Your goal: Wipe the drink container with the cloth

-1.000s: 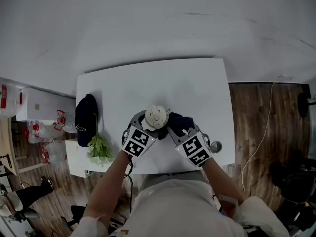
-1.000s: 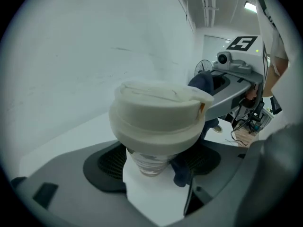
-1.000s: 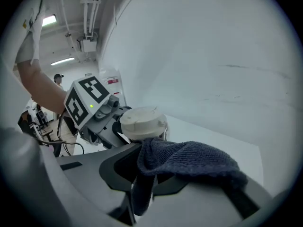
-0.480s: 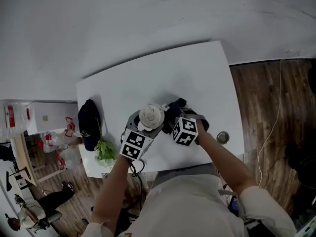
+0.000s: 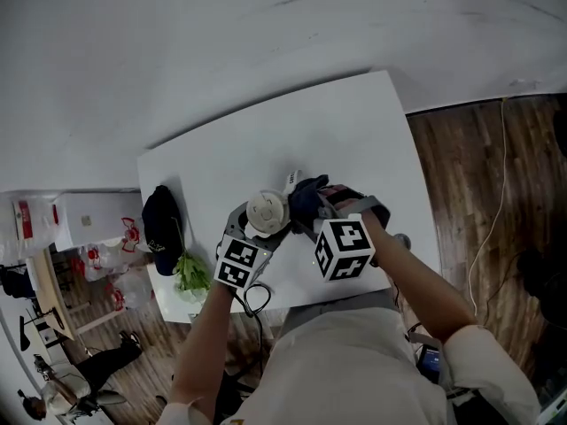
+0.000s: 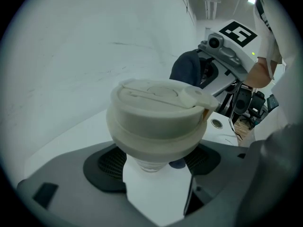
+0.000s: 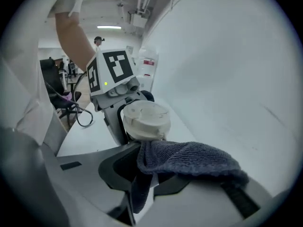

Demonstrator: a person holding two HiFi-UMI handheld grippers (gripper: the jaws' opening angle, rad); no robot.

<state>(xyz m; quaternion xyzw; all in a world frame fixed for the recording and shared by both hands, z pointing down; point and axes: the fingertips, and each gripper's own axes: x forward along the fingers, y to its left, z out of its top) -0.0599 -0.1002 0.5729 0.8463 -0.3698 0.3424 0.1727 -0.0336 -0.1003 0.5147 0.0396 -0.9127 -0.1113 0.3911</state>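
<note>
The drink container [image 5: 267, 211] is a clear bottle with a cream flip-top lid [image 6: 156, 110], standing on the white table [image 5: 354, 131]. My left gripper [image 5: 259, 228] is shut on the container below the lid. A dark blue knitted cloth [image 7: 189, 160] is held in my right gripper [image 5: 312, 209], which is shut on it; the cloth [image 5: 306, 197] presses against the container's right side. In the right gripper view the lid [image 7: 144, 119] sits just beyond the cloth, with the left gripper's marker cube [image 7: 111, 70] behind it.
A dark cap [image 5: 161, 224] and a green leafy bunch [image 5: 190, 273] lie at the table's left edge. A small round metal piece [image 5: 402, 239] sits near the right front edge. Wooden floor [image 5: 496, 202] lies to the right, with a cable on it.
My right gripper has swung round with the cloth, so its marker cube now sits lower and nearer me. The cloth has slid along the container's right side. The left gripper keeps its hold.
</note>
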